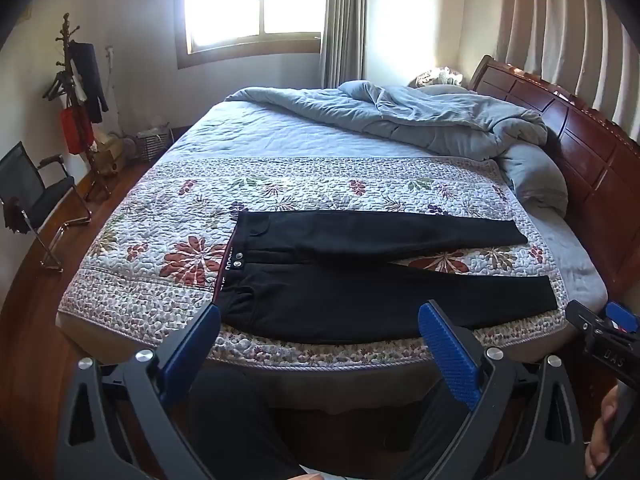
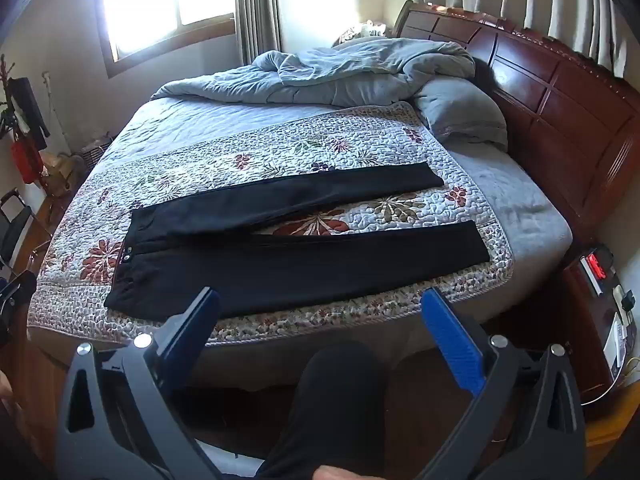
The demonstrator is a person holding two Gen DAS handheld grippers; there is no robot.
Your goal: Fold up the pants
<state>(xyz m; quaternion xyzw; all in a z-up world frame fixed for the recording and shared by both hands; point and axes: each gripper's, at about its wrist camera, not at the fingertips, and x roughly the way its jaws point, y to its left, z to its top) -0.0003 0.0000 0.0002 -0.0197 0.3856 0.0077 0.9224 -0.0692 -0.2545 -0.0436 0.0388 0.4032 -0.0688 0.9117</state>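
Note:
Black pants (image 1: 360, 276) lie flat on the floral quilt (image 1: 160, 256) near the bed's front edge, waist to the left, both legs spread apart toward the right. They also show in the right wrist view (image 2: 296, 248). My left gripper (image 1: 320, 320) is open and empty, held above the bed's front edge, just short of the near leg. My right gripper (image 2: 320, 308) is open and empty, also short of the near leg. The right gripper shows at the right edge of the left wrist view (image 1: 604, 332).
A grey duvet (image 1: 420, 120) is bunched at the back of the bed beside a wooden headboard (image 1: 580, 140). A chair (image 1: 36, 200) and coat rack (image 1: 80, 100) stand at left. A nightstand (image 2: 600, 300) stands at right. My leg (image 2: 332, 400) is below the grippers.

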